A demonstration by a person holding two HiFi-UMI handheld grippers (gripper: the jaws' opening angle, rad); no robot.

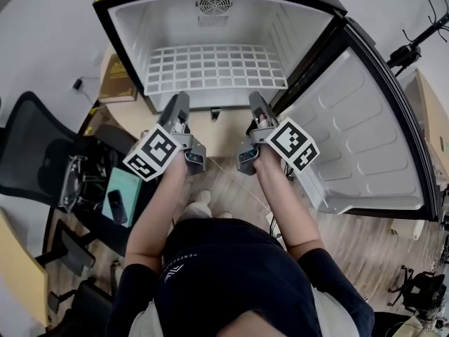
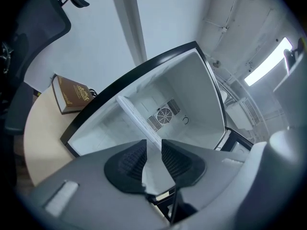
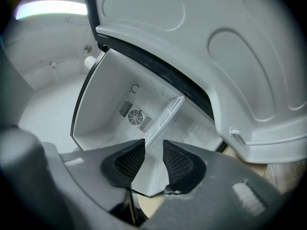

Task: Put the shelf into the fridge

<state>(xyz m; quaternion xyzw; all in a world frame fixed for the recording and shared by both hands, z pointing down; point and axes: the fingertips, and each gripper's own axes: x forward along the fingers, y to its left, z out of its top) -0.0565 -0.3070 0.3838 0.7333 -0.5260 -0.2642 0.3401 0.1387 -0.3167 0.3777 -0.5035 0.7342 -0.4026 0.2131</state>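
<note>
Facing one open fridge (image 1: 130, 34), one white shelf (image 1: 217, 67) inside, two tools, left tool (image 1: 182, 100) and right tool (image 1: 257, 100), both released.

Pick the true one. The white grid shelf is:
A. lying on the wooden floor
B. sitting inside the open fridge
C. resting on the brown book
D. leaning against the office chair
B: in the head view the shelf lies inside the fridge, reaching from one side wall to the other, in front of the fan grille.
</note>
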